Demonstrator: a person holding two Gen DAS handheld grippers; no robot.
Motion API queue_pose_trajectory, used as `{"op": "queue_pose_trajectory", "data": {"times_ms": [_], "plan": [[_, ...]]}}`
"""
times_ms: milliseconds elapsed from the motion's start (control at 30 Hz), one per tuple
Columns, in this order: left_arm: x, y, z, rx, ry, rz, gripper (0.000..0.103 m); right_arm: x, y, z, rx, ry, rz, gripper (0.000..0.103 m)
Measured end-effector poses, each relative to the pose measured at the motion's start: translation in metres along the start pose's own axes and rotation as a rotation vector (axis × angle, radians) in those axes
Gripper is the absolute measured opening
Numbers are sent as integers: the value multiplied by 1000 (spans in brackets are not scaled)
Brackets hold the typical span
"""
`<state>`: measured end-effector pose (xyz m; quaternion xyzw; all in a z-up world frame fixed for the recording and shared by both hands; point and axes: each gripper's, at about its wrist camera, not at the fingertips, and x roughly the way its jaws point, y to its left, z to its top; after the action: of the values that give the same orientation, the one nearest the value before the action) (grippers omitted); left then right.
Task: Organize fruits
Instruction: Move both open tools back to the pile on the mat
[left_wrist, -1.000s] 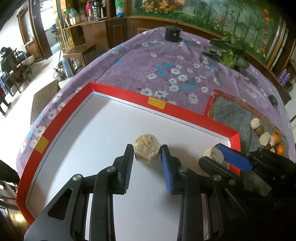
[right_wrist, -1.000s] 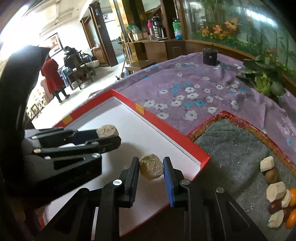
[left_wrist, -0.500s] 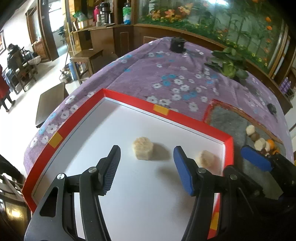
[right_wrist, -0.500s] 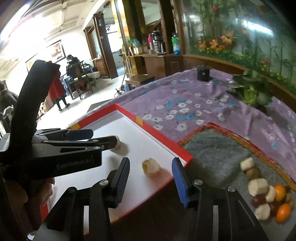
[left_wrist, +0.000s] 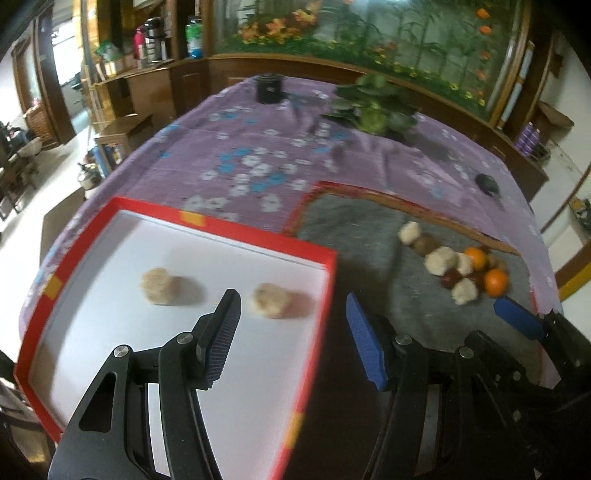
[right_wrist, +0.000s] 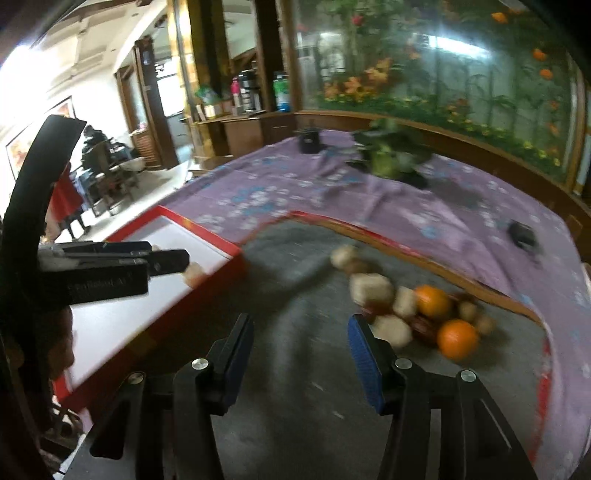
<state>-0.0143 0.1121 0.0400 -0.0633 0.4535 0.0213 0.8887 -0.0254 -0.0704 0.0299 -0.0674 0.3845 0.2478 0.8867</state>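
Observation:
Two beige faceted fruit pieces (left_wrist: 157, 286) (left_wrist: 269, 300) lie in the white tray with a red rim (left_wrist: 258, 240). My left gripper (left_wrist: 291, 306) hangs open over the tray's right edge with nothing between its fingers. On the grey mat (right_wrist: 295, 266) sits a pile of fruit: beige pieces (right_wrist: 371, 288), two oranges (right_wrist: 432, 301) (right_wrist: 458, 338) and dark red ones (left_wrist: 450, 277). My right gripper (right_wrist: 300, 325) hovers over the mat just left of the pile. Its jaws are opening and hold nothing. The picture is blurred by motion.
A purple flowered cloth (left_wrist: 258, 155) covers the round table. At its far side stand a potted plant (left_wrist: 373, 110) and a black cylinder (left_wrist: 269, 88). A small dark object (left_wrist: 487, 182) lies beyond the mat. People and chairs (right_wrist: 99, 162) are at the far left.
Both grippers opened and let go of a beige piece each, leaving both in the tray. Both then swung right, the right one over the grey mat toward the fruit pile.

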Motion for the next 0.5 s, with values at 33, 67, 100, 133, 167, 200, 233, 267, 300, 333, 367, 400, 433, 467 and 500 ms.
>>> {"op": "queue_pose_trajectory", "data": {"times_ms": [33, 67, 100, 133, 167, 200, 233, 267, 300, 333, 367, 400, 433, 467, 500], "plan": [[1, -6, 1, 6, 3, -7, 60, -3, -5, -4, 7, -2, -5, 52], [3, -12, 2, 12, 8, -13, 60, -7, -15, -9, 23, -5, -14, 52], [5, -20, 5, 20, 13, -22, 60, -10, -21, -12, 34, -4, -18, 52], [7, -26, 6, 26, 16, -27, 60, -12, -28, -16, 46, -2, -21, 52], [9, -32, 8, 33, 20, -31, 60, -13, -35, -19, 59, 0, -26, 52], [12, -39, 10, 42, 26, -33, 60, -15, -42, -21, 72, -1, -30, 52], [16, -46, 14, 50, 33, -33, 60, -16, -47, -23, 83, -3, -32, 52], [20, -51, 16, 55, 38, -34, 60, -18, -52, -24, 94, -7, -34, 52], [25, -58, 21, 58, 49, -38, 60, -19, -58, -26, 108, -11, -33, 52], [29, -62, 24, 58, 57, -41, 60, -20, -60, -27, 114, -13, -31, 52], [33, -67, 27, 59, 63, -43, 60, -21, -65, -27, 125, -14, -28, 52], [37, -73, 31, 62, 63, -40, 60, -21, -68, -27, 131, -15, -26, 52], [40, -77, 34, 69, 61, -32, 60, -21, -70, -28, 137, -18, -24, 52], [44, -82, 38, 77, 60, -16, 60, -22, -73, -29, 139, -21, -22, 52], [50, -89, 43, 88, 61, 2, 60, -22, -75, -29, 144, -24, -15, 52]]}}
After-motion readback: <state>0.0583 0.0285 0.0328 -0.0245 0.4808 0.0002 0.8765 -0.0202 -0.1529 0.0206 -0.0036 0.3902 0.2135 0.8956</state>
